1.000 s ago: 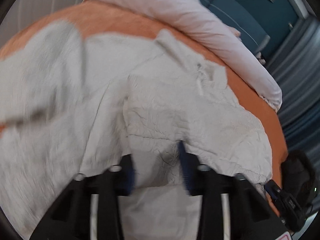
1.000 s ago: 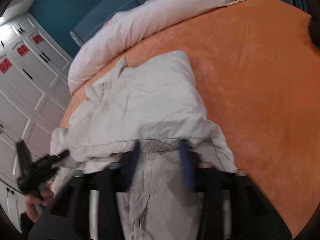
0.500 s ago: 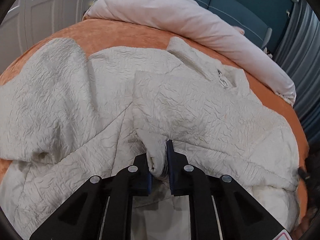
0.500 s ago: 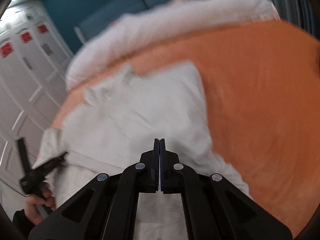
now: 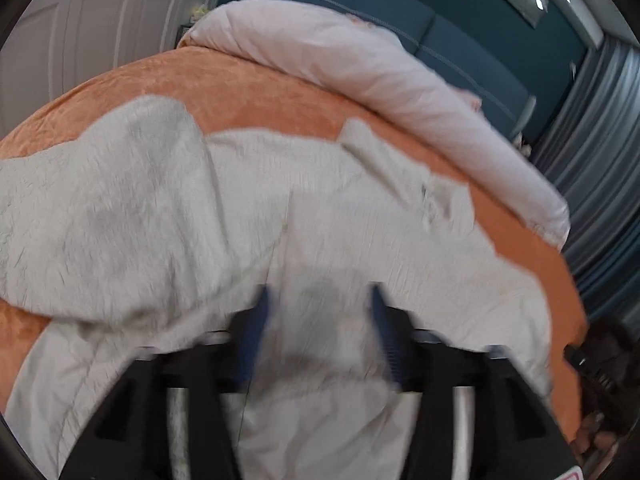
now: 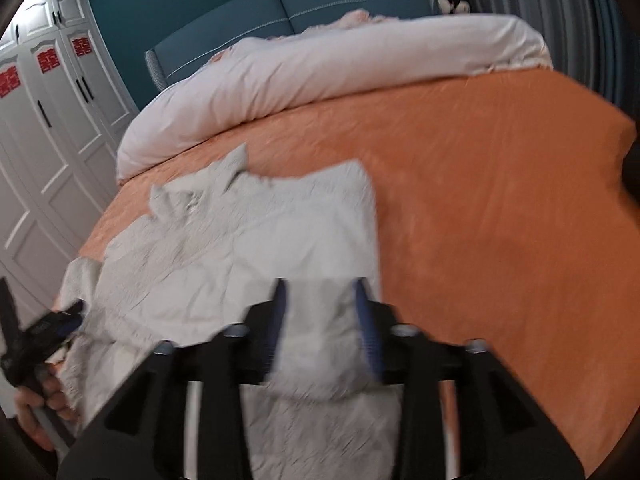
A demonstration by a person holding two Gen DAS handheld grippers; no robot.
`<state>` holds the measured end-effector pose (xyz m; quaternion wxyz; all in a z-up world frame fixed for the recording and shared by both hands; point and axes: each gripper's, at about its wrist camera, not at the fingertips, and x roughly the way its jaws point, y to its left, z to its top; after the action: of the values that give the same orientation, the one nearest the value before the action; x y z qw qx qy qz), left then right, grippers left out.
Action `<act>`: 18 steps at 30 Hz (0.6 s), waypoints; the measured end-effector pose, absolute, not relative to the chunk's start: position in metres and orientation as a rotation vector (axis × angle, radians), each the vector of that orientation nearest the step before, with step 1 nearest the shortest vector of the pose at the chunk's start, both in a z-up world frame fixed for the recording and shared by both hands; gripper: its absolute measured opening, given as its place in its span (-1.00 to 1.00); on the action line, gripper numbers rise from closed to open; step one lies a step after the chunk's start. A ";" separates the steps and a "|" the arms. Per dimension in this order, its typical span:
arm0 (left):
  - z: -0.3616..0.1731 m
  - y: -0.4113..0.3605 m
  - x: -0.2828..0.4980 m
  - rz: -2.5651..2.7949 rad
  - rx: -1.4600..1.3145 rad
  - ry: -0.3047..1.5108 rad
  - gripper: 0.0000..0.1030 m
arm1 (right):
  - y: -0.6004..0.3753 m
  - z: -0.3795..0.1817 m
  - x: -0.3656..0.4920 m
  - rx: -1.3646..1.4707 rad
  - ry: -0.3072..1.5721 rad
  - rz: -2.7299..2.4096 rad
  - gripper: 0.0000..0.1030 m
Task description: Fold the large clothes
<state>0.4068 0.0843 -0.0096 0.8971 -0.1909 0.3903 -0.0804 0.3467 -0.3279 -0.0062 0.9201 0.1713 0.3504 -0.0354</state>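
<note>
A large cream crinkled garment (image 5: 328,216) with a zip at its collar lies spread on the orange bed cover (image 5: 256,92); one part is folded over its middle. My left gripper (image 5: 318,312) hovers low over the garment's near part. Its jaws are opening, and cloth lies under the gap without the pads pressing on it. The right wrist view shows the same garment (image 6: 248,232), with my right gripper (image 6: 320,308) over its right near edge. Those jaws are opening too, a loose fold lying between them. A hand holds the left gripper (image 6: 40,332) at the garment's left edge.
A rolled pinkish-white duvet (image 6: 320,76) lies across the head of the bed, against a teal headboard (image 6: 304,4). White wardrobe doors (image 6: 48,128) stand on the left and grey curtains (image 5: 600,152) on the right. Bare orange cover (image 6: 500,200) stretches to the right of the garment.
Half a second ago the left jaws pinched a fold of the garment; they have let it go and stand apart. The right jaws, fully closed then, have spread over the cloth.
</note>
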 end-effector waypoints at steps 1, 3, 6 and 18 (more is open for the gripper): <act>-0.009 0.087 0.414 -0.157 -0.433 0.805 0.43 | -0.330 -0.008 0.354 0.348 0.726 -0.088 -0.17; -0.020 0.089 0.431 -0.164 -0.500 0.864 0.50 | -0.338 -0.019 0.369 0.385 0.769 -0.096 -0.06; -0.043 0.079 0.450 -0.177 -0.546 0.964 0.46 | -0.340 -0.037 0.388 0.405 0.827 -0.097 -0.11; -0.025 0.082 0.437 -0.150 -0.331 0.805 -0.81 | -0.303 -0.042 0.396 0.245 0.836 -0.063 -0.78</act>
<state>0.4374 0.0821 -0.0251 0.9041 -0.1600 0.3895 -0.0724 0.3956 -0.3033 -0.0421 0.9062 0.1188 0.4047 -0.0305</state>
